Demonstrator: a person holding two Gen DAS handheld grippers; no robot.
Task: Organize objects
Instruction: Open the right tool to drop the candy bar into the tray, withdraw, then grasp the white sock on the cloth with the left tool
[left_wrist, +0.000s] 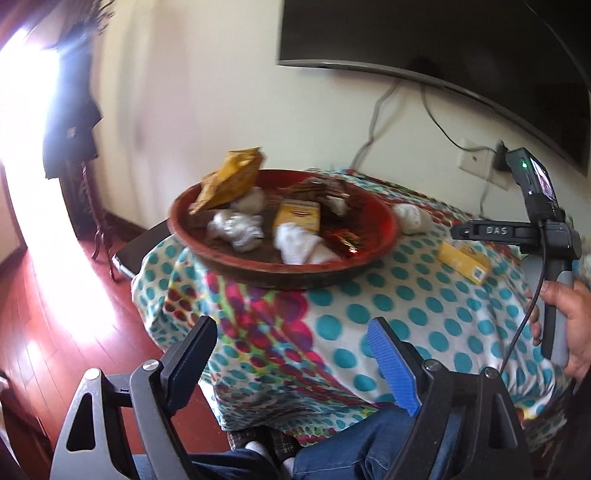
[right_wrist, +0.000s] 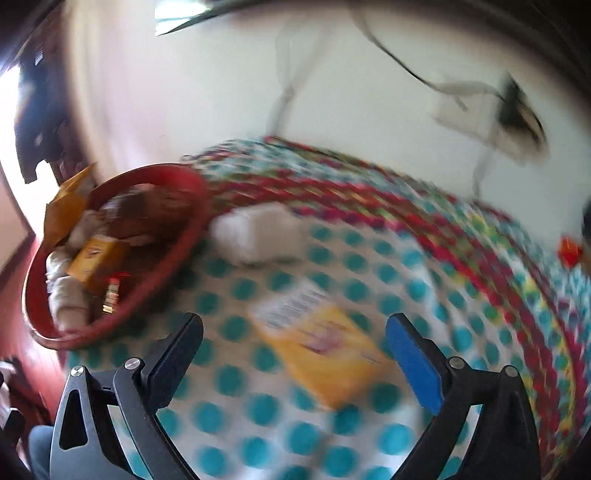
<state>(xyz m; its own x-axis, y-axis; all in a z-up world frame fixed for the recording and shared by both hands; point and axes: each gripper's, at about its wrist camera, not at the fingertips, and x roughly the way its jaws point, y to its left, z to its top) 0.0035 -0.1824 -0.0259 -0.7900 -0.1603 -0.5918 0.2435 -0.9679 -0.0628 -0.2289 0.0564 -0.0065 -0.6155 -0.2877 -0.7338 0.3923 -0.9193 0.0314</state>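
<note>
A red-brown bowl (left_wrist: 207, 254) (right_wrist: 173, 269) sits on a dotted tablecloth (left_wrist: 406, 317) (right_wrist: 258, 417). It holds a yellow box (left_wrist: 297, 216), white crumpled tissues (left_wrist: 236, 229), an orange snack bag (left_wrist: 229, 179) and small wrappers. Another yellow box (left_wrist: 463, 262) (right_wrist: 325, 354) lies on the cloth to the right of the bowl. A white tissue wad (left_wrist: 412, 218) (right_wrist: 255, 236) lies beside the bowl. My left gripper (left_wrist: 291, 347) is open and empty, held off the table's near edge. My right gripper (right_wrist: 295, 343) is open, just above the loose yellow box; this view is blurred.
A TV (left_wrist: 443, 44) hangs on the wall above a socket with cables (left_wrist: 476, 158). A dark coat stand (left_wrist: 74, 122) stands at the left on the red wooden floor (left_wrist: 55, 332). The person's knees in jeans (left_wrist: 351, 443) are below the table's near edge.
</note>
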